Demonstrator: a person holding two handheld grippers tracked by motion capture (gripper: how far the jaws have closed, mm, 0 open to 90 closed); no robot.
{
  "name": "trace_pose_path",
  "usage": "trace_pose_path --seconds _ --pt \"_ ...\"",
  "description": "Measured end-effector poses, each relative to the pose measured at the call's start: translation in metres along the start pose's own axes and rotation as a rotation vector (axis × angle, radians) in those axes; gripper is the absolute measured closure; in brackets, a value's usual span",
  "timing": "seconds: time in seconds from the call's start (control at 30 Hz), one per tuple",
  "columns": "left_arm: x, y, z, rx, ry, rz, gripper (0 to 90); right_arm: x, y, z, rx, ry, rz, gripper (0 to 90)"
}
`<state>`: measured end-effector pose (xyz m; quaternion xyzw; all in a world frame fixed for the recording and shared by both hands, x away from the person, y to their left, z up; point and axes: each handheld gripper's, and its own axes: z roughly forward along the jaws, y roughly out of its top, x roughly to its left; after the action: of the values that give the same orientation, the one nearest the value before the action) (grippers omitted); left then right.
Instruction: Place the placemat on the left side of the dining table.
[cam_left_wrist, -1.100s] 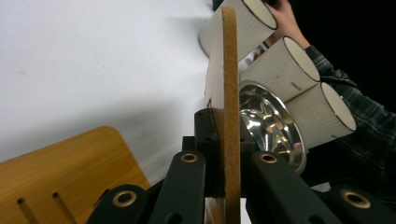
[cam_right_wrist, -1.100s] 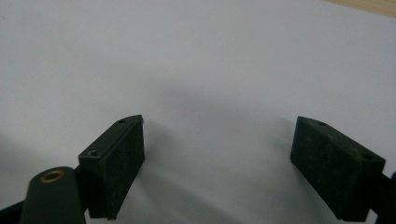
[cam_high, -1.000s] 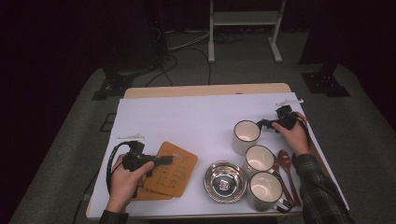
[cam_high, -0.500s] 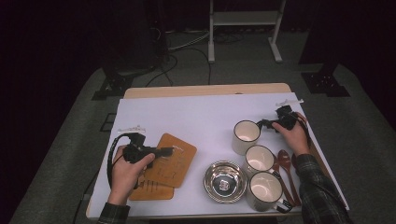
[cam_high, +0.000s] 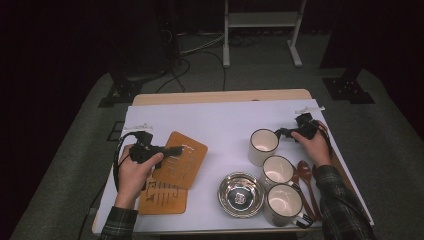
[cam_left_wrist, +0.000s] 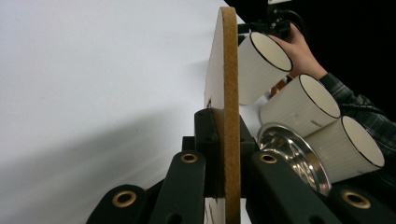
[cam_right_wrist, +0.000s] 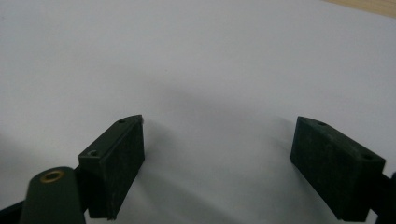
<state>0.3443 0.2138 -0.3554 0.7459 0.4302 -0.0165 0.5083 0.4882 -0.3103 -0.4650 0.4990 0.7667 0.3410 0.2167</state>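
My left gripper (cam_high: 172, 149) is shut on the edge of a brown cork mat (cam_high: 182, 160), held lifted over a second cork mat (cam_high: 162, 198) that lies flat near the front edge. In the left gripper view the held mat (cam_left_wrist: 229, 84) stands edge-on between the jaws of the left gripper (cam_left_wrist: 229, 161). My right gripper (cam_high: 284, 133) rests at the right, beside the handle side of the farthest white mug (cam_high: 262, 145). In the right gripper view the right gripper (cam_right_wrist: 224, 163) stands open over the bare white table top (cam_right_wrist: 196, 60), with nothing between its pads.
Two more white mugs (cam_high: 278, 170) (cam_high: 283, 202) stand in a row toward the front. A steel bowl (cam_high: 241, 194) sits left of them, and brown spoons (cam_high: 305, 172) lie to their right. The white table cover (cam_high: 220, 125) extends across the back.
The left gripper has risen and moved away from the person with the top mat, uncovering more of the mat beneath. The right hand has stayed put.
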Motion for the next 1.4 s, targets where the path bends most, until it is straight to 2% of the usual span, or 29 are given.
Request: trace_pose_path --seconds 0.53,0.6,0.83,1.17,1.4 --pt "0.016 0.02 0.003 -0.023 0.004 0.021 86.3 0.0 -0.001 0.0 -0.004 -0.001 -0.001 16.1" --pt "0.017 0.026 0.005 -0.024 0.015 0.033 86.3 0.0 -0.001 0.0 -0.005 -0.001 -0.002 16.1" --pt "0.025 0.036 0.012 -0.018 0.012 0.042 86.3 0.0 -0.001 0.0 -0.01 -0.002 -0.002 16.1" --pt "0.041 0.05 0.014 -0.029 0.011 0.042 86.3 0.0 -0.001 0.0 -0.006 -0.001 -0.002 16.2" --pt "0.056 0.059 0.014 -0.039 0.035 0.035 86.3 0.0 -0.001 0.0 -0.006 0.0 -0.001 16.1"
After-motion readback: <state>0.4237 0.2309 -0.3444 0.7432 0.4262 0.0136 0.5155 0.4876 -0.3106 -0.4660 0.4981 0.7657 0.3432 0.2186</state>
